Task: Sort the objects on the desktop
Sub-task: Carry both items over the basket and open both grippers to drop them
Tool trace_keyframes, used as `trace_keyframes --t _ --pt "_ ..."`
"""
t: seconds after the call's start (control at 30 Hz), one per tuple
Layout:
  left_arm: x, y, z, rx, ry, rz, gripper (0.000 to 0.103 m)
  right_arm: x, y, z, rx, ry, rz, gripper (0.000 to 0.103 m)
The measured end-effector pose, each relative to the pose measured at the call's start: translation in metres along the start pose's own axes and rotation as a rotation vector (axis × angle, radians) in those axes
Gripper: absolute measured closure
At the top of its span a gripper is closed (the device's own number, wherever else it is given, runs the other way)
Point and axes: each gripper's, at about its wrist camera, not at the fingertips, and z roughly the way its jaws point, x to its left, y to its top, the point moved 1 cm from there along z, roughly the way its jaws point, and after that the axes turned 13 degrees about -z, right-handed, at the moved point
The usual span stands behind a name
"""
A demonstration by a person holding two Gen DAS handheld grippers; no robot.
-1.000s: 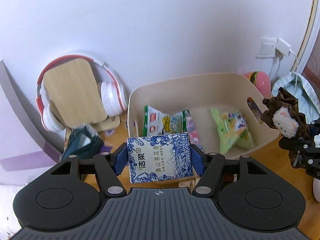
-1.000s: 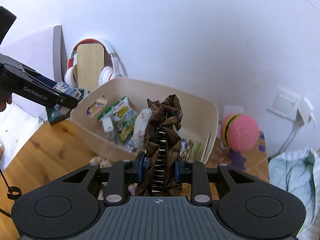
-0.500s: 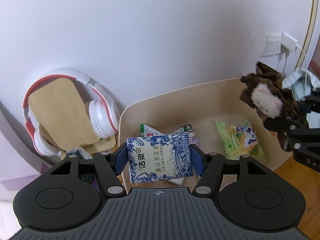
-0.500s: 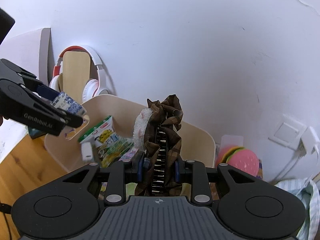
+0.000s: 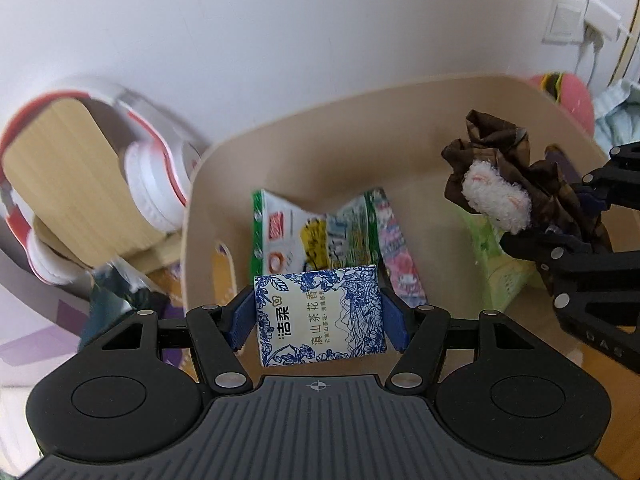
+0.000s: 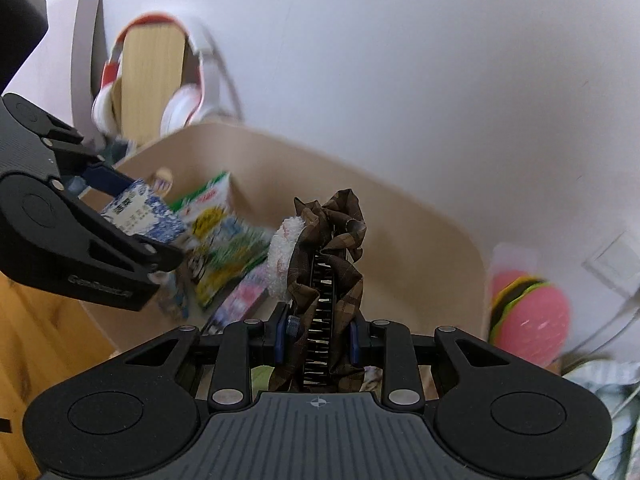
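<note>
My left gripper (image 5: 319, 316) is shut on a blue-and-white tissue pack (image 5: 320, 314) and holds it over the near left part of the beige bin (image 5: 360, 108). My right gripper (image 6: 318, 336) is shut on a brown plaid hair clip with a white fluffy puff (image 6: 326, 256) and holds it above the bin's right part (image 6: 420, 216). The clip (image 5: 500, 184) and right gripper also show at the right of the left wrist view. The tissue pack (image 6: 140, 214) shows at the left of the right wrist view. Snack packets (image 5: 316, 232) lie in the bin.
White and red headphones on a wooden stand (image 5: 80, 168) lean on the wall left of the bin. A pink burger-shaped toy (image 6: 528, 316) sits right of the bin, with light cloth (image 6: 600, 400) beside it. A wall socket (image 5: 568, 20) is at the upper right. The wooden desktop (image 6: 36, 340) shows at the left.
Both grippers have moved forward and down over the bin, which now fills more of each view. Each still holds its object.
</note>
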Motion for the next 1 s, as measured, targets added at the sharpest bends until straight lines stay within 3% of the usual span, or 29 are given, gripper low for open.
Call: trace_keyframes --t 0.17,0.43,0.67,1.0 --pt "-0.006 -0.002 0.013 0.055 -0.008 0.012 0.037 0.006 -0.002 0.015 0.048 0.013 -0.017 0.074" --pt "-0.008 -0.006 0.011 0.051 -0.024 0.03 0.032 0.003 -0.009 0.01 0.033 -0.009 -0.006 0.04" --pt "-0.004 -0.011 -0.003 -0.001 -0.06 0.043 0.03 0.002 -0.005 -0.008 -0.025 -0.037 -0.028 0.027" --pt "0.014 -0.016 -0.047 -0.128 -0.099 0.019 0.028 0.0 -0.009 -0.053 -0.144 -0.062 -0.027 0.023"
